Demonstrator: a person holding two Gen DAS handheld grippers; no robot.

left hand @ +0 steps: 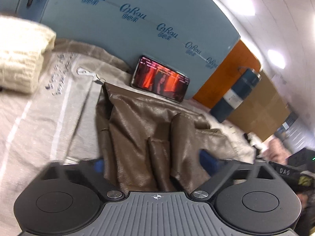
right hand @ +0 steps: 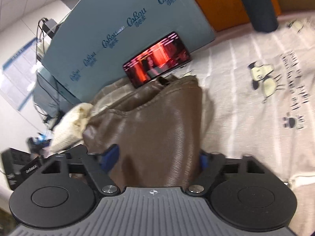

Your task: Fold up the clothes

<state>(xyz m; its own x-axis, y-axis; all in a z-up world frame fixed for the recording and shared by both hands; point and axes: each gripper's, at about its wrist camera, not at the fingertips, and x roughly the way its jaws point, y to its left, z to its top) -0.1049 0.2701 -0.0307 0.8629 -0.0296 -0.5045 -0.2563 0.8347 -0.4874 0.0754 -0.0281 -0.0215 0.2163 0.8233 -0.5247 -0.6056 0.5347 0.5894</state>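
Note:
A brown, shiny garment (left hand: 141,118) lies bunched on the printed beige sheet (left hand: 49,108). In the left wrist view my left gripper (left hand: 152,162) has its blue pads (left hand: 99,165) against both sides of a pleated bundle of it. In the right wrist view the same brown garment (right hand: 157,118) fills the gap of my right gripper (right hand: 157,158), pinched between the blue pads (right hand: 112,155). Both grippers hold the near edge, side by side.
A folded cream knit (left hand: 21,59) (right hand: 67,125) sits at the left. A lit phone (left hand: 160,80) (right hand: 157,59) leans on a blue board (left hand: 118,29) behind the garment. A dark blue bottle (left hand: 236,94) (right hand: 258,5) and a cardboard box (left hand: 261,106) stand at the right.

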